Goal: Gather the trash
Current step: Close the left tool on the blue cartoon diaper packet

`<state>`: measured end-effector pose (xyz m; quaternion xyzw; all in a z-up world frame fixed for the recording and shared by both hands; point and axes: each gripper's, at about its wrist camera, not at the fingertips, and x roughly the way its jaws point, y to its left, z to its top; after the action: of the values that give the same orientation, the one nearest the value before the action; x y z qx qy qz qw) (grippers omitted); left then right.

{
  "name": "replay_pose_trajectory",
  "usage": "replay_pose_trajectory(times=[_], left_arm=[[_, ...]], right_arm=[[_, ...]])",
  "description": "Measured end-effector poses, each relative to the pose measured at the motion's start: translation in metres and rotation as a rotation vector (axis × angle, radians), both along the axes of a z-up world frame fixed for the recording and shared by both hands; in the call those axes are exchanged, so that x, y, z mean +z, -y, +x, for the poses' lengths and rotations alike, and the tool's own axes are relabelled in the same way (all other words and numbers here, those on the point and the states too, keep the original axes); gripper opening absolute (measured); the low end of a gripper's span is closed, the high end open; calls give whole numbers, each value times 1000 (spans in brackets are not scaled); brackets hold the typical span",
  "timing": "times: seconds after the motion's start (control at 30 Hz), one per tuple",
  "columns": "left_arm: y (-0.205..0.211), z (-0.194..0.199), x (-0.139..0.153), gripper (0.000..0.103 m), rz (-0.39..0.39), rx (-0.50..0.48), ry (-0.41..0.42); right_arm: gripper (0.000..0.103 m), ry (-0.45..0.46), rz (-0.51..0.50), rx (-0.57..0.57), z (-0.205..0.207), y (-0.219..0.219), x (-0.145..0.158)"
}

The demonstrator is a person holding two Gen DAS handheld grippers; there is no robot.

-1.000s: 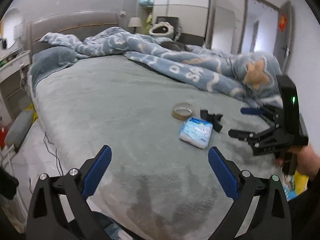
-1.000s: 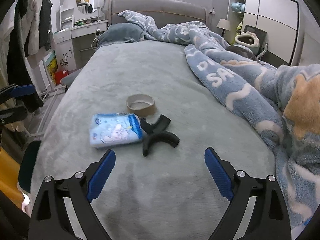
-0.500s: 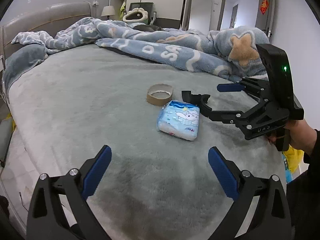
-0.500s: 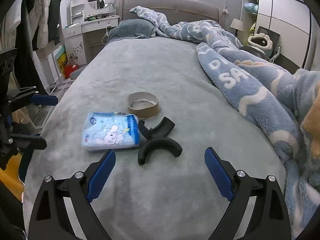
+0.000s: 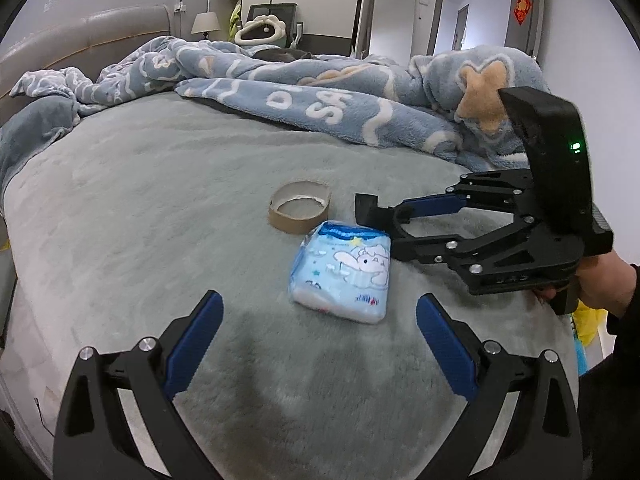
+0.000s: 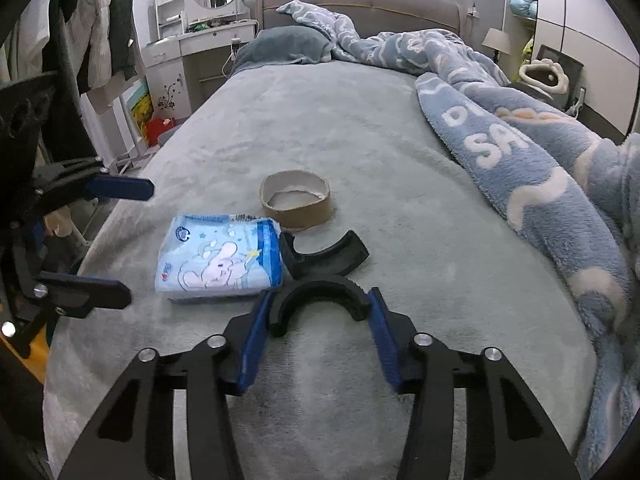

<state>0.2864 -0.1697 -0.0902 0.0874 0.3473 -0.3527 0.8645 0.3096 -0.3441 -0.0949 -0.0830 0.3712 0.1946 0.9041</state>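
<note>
A black curved plastic piece point(image 6: 320, 280) lies on the grey-green bed point(image 6: 360, 128). My right gripper point(image 6: 318, 306) has its blue pads on both sides of the piece's near arch, closed against it. It also shows in the left wrist view point(image 5: 394, 218). A blue tissue pack point(image 6: 220, 262) lies just left of the piece, also seen in the left wrist view point(image 5: 344, 270). A cardboard tape ring point(image 6: 296, 198) sits behind them. My left gripper point(image 5: 318, 314) is open and empty, just short of the tissue pack.
A rumpled blue blanket point(image 6: 540, 168) covers the right side of the bed. A white dresser with a mirror point(image 6: 200, 40) and hanging clothes point(image 6: 96, 32) stand to the left. A wardrobe and an open door point(image 5: 480, 8) are at the far side.
My right gripper has moved forward and closed onto the black piece. My left gripper has moved closer to the tissue pack and stays open.
</note>
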Motion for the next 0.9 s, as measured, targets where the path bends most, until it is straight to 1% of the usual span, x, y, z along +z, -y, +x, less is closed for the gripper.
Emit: replay_pose_trajectory(times=[0.1, 0.27, 0.5, 0.7, 0.73, 0.77, 0.83, 0.87, 0.9], left_arm=[[4, 3, -4, 99, -1, 2, -11], [15, 3, -10, 99, 31, -3, -4], [29, 9, -14, 99, 28, 2, -10], [41, 12, -16, 97, 35, 5, -10], [44, 12, -17, 93, 45, 3, -12], [45, 12, -18, 81, 54, -1, -16], [47, 12, -20, 77, 75, 7, -13], [48, 12, -20, 72, 77, 10, -12], [47, 11, -19, 68, 79, 14, -13]], right_arm=[[49, 8, 12, -4, -3, 4, 4], [49, 12, 37, -28, -6, 17, 8], [49, 2, 92, -63, -5, 36, 12], [49, 5, 111, -71, -7, 46, 15], [49, 4, 112, -72, -8, 47, 15], [49, 3, 114, -73, -7, 49, 15], [49, -4, 118, -78, -8, 51, 14], [49, -8, 120, -80, -9, 52, 14], [49, -11, 120, -83, -9, 53, 14]])
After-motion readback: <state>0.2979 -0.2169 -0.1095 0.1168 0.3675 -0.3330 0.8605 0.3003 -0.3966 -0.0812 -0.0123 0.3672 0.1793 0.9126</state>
